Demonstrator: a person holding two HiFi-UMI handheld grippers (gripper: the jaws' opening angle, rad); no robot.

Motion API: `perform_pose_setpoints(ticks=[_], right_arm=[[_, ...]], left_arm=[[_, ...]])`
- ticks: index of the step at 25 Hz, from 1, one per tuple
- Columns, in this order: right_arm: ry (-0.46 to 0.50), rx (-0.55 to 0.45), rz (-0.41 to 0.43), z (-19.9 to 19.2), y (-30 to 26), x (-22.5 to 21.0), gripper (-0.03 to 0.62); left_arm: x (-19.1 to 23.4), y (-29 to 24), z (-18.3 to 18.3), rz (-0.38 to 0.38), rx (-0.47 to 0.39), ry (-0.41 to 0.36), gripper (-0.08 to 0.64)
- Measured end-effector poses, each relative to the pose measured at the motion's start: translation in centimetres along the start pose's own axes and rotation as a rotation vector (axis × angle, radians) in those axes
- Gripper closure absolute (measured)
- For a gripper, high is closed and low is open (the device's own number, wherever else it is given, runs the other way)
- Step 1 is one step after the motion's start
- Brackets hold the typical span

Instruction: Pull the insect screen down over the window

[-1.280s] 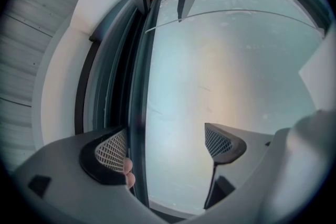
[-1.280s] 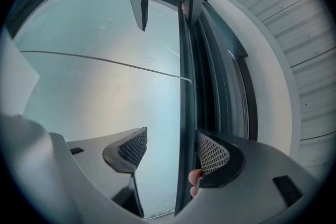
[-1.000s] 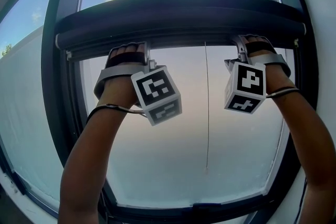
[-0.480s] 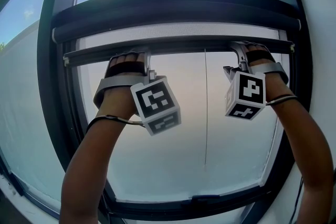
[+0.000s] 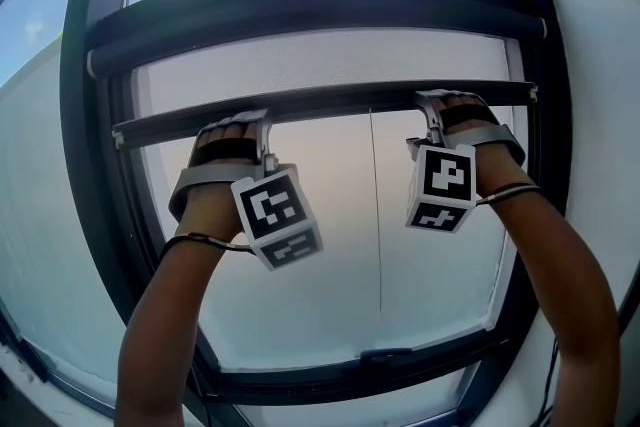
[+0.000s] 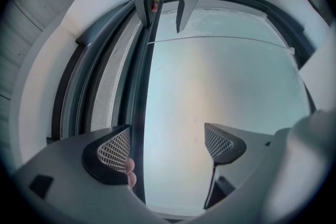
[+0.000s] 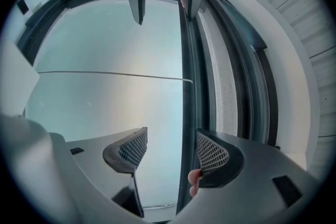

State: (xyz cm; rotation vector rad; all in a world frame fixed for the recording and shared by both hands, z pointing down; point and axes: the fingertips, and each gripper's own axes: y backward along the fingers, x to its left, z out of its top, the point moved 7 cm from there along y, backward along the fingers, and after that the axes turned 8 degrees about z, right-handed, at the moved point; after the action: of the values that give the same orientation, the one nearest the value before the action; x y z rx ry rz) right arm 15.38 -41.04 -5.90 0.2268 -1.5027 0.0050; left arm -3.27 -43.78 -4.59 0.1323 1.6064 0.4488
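Observation:
The insect screen's dark bottom bar (image 5: 320, 100) runs across the window below its dark roller housing (image 5: 310, 10), with a strip of grey mesh (image 5: 330, 60) between them. My left gripper (image 5: 240, 122) hooks over the bar's left part and my right gripper (image 5: 440, 100) over its right part. In the left gripper view the bar (image 6: 140, 86) passes between the wide-apart jaws of the left gripper (image 6: 168, 147), close against the left pad. In the right gripper view the bar (image 7: 185, 60) lies next to the right pad of the right gripper (image 7: 170, 155). Both stand open.
A thin pull cord (image 5: 377, 235) hangs from the bar down the frosted pane. The dark window frame's bottom rail (image 5: 370, 370) lies well below. A white wall (image 5: 600, 65) borders the right side. Each gripper shows at the top of the other's view.
Both grippers have come down with the bar hooked between their jaws. The bar sits lower and a wider strip of mesh shows under the housing.

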Motion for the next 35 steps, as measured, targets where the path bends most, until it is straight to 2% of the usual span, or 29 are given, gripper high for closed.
perform_pose_setpoints(ticks=[2, 6, 9, 12, 16, 27, 35], right_arm=[[-0.002, 0.006, 0.027, 0.0, 0.2, 0.5, 0.321], [-0.016, 0.018, 0.042, 0.0, 0.6, 1.5, 0.322], [-0.018, 0.016, 0.069, 0.2, 0.9, 2.7, 0.321], [-0.003, 0.013, 0.111, 0.3, 1.3, 3.8, 0.322], [0.021, 0.007, 0.141, 0.3, 1.7, 5.6, 0.322], [-0.004, -0.010, 0.180, 0.4, 2.3, 9.0, 0.322], [0.001, -0.026, 0.250, 0.4, 3.3, 13.5, 0.322]], left_arm=[[-0.4, 0.2, 0.1, -0.029, 0.002, 0.009, 0.121], [-1.0, 1.1, 0.9, -0.076, -0.019, 0.078, 0.121], [-2.1, 1.6, 0.5, -0.121, 0.032, 0.030, 0.121], [-3.1, 2.1, 0.3, -0.179, 0.065, 0.020, 0.121], [-5.1, 2.9, 0.4, -0.199, 0.098, -0.019, 0.121], [-8.2, 4.2, 0.6, -0.226, 0.104, 0.015, 0.121], [-12.4, 6.3, 0.5, -0.327, 0.102, -0.003, 0.123]])
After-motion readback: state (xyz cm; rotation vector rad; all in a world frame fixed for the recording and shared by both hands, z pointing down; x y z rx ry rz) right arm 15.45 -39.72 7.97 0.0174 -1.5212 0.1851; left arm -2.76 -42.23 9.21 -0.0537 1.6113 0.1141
